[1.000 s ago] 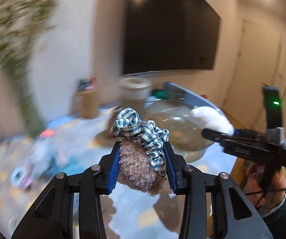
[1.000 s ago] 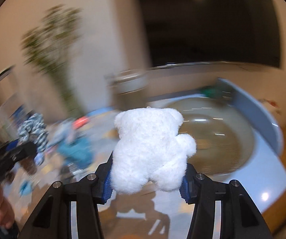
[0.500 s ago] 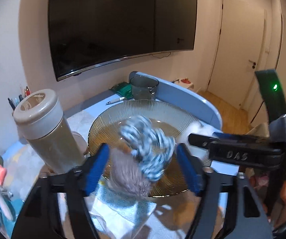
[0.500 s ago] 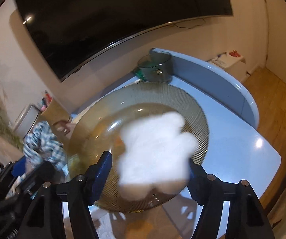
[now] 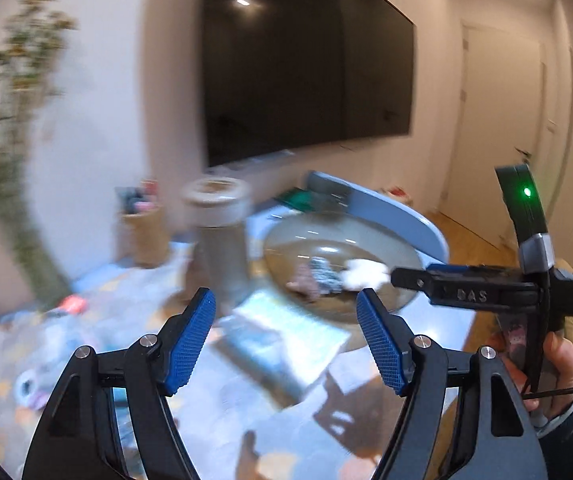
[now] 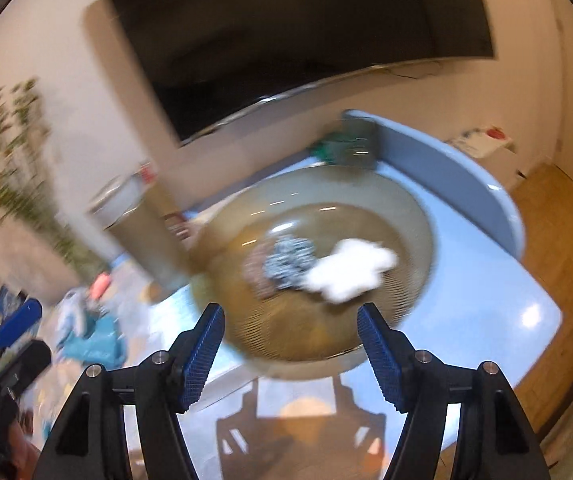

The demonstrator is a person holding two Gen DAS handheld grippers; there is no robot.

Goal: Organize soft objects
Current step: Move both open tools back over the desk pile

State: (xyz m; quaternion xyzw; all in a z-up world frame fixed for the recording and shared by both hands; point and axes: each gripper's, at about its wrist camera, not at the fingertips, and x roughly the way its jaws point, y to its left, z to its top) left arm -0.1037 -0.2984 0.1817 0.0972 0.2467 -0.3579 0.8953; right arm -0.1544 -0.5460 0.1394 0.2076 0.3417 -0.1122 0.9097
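done so far: two soft things are sitting in the big amber glass bowl (image 6: 414,216), centre of the right wrist view. The white plush (image 6: 350,266) lies just right of the checked scrunchie toy (image 6: 288,258), and the two look like they're touching, though it's blurry.

left tongs: the left gripper (image 5: 286,340) has its blue pads spread wide with nothing between them, bottom centre of its own view.

right tongs: same deal for the right gripper (image 6: 290,344), jaws apart and empty, bowl showing through the gap.

still to do: I'd guess more pickups. There's a heap of soft stuff at the lower left, a teal cloth (image 6: 94,342) and a greyish plush (image 5: 42,372), too smeared to count.

surface: pale blue table (image 6: 486,300) with a raised blue back edge on the right. A tall lidded jar (image 5: 218,232) stands just left of the bowl, and a clear packet (image 5: 282,332) lies in front of it.

room: big dark TV (image 5: 306,64) on the wall up top, leafy plant (image 5: 2,112) at far left, wooden floor at right.
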